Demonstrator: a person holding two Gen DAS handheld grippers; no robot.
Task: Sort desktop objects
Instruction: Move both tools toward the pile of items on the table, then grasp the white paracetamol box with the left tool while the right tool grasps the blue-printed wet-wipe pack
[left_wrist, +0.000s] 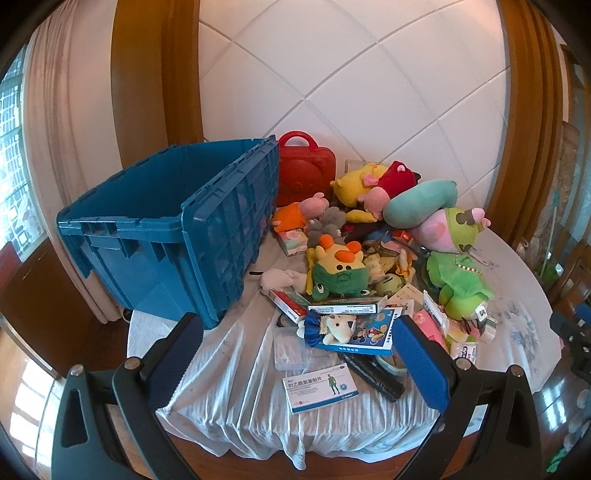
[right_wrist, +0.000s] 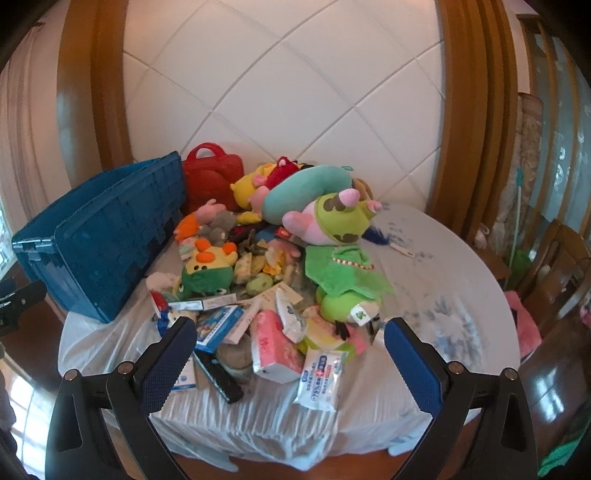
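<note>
Blue crate (left_wrist: 166, 236) upright, long axis receding | both tongs (left_wrist: 295, 354) (right_wrist: 290, 350) agape

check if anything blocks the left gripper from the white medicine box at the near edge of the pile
Nothing visible does. The white medicine box lies flat on the cloth, nearest item in the pile, with nothing on top. The left gripper is open and facing it. A black case lies just right of it.
</note>
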